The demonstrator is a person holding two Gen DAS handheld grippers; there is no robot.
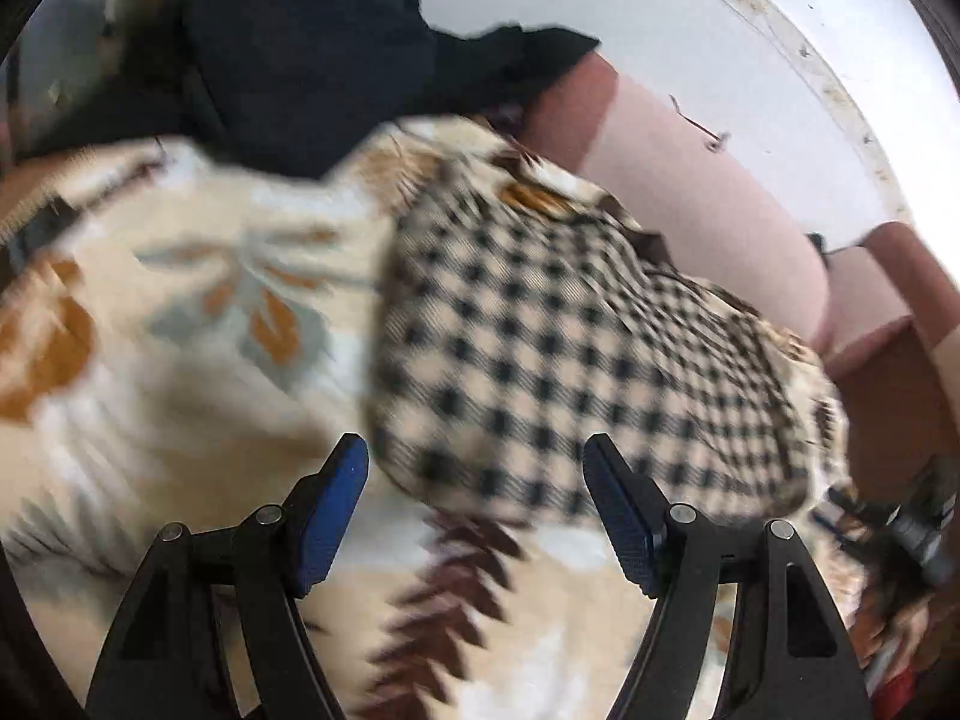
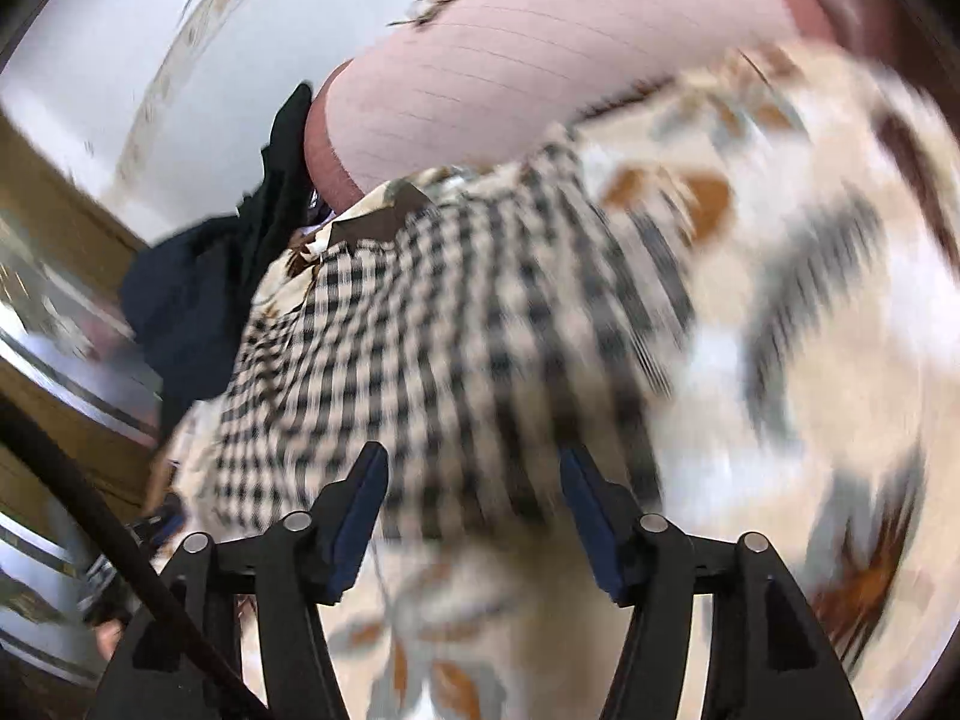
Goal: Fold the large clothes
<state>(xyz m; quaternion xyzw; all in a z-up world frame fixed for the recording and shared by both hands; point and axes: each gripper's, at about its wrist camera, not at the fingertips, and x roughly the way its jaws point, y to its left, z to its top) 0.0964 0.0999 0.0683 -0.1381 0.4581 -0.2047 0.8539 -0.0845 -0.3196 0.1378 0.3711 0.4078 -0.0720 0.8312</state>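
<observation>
A beige-and-black checked garment (image 1: 558,336) lies folded on a floral blanket (image 1: 198,300). My left gripper (image 1: 474,450) hovers open over the garment's near edge, its blue pads (image 1: 336,510) wide apart with nothing between them. In the right wrist view the same checked garment (image 2: 432,330) stretches away from my right gripper (image 2: 471,456), which stands open above the cloth without pinching it. That view is smeared by motion.
A dark navy garment (image 1: 312,42) is heaped at the far end of the bed, also seen as dark cloth (image 2: 198,288). A pink padded headboard (image 1: 696,192) (image 2: 540,60) runs along the white wall (image 1: 600,6). Wooden furniture (image 2: 54,210) stands at the left.
</observation>
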